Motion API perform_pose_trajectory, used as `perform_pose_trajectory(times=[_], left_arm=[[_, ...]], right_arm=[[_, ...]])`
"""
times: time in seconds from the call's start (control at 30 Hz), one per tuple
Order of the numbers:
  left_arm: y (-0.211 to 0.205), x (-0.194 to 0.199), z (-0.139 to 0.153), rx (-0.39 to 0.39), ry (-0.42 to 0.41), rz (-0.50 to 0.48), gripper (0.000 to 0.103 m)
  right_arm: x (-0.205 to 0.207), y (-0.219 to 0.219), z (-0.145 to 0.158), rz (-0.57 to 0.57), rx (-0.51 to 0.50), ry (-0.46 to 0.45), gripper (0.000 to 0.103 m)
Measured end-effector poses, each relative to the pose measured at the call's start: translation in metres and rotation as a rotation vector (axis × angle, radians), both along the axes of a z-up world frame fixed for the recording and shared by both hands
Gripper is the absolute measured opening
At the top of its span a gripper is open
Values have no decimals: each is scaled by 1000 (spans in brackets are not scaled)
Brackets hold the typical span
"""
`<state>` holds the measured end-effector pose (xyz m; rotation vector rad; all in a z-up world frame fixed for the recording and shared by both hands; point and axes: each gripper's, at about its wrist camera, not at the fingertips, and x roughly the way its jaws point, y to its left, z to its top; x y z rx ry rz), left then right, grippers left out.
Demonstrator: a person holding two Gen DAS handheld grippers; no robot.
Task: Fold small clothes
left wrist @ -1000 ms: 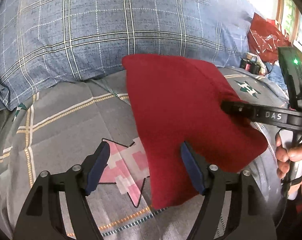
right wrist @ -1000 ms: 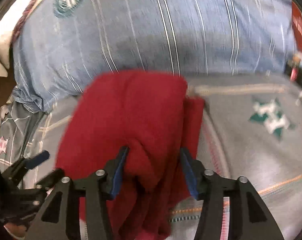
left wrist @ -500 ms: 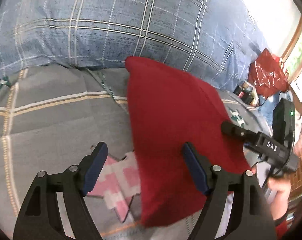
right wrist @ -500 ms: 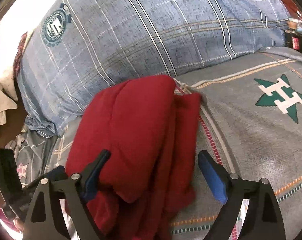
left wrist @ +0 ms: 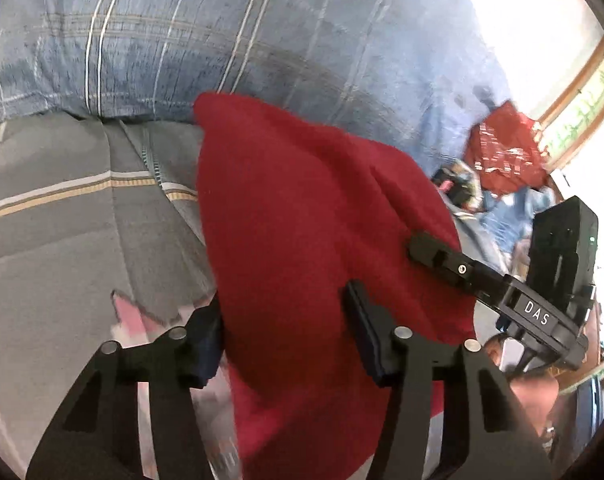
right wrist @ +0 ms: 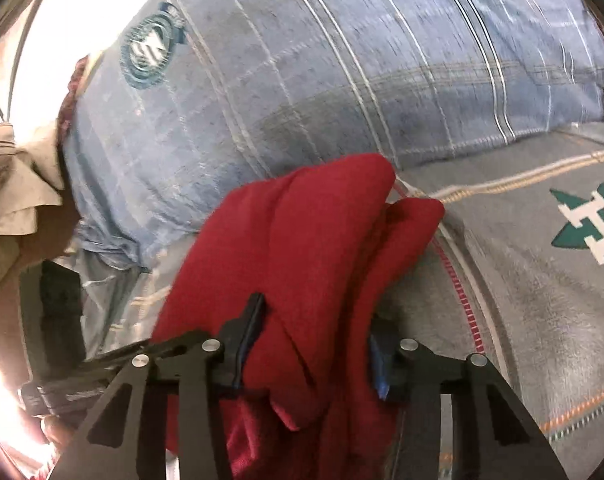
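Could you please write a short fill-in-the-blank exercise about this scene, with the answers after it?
1. The folded garment between the fingers of both grippers is ____ in colour.
2. Behind the garment lies a big plaid pillow whose colour is ____.
3. The green star on the grey bedsheet carries the white letter ____.
4. The jaws of the left gripper and the right gripper are both ____ around the garment.

Answers: red; blue; H; closing
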<state>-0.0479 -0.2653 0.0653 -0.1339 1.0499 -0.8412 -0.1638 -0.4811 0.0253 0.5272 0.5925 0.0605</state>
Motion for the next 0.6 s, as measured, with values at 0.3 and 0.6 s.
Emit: perform_pose_trajectory(times=[0.3, 0.6], left_arm=[[67, -71, 28, 95, -109, 49, 54], [79, -84, -15, 199, -126, 142, 64]], right_arm=[[-52, 72, 14, 132, -36, 2, 45], [-61, 94, -17, 93, -101, 148, 59]])
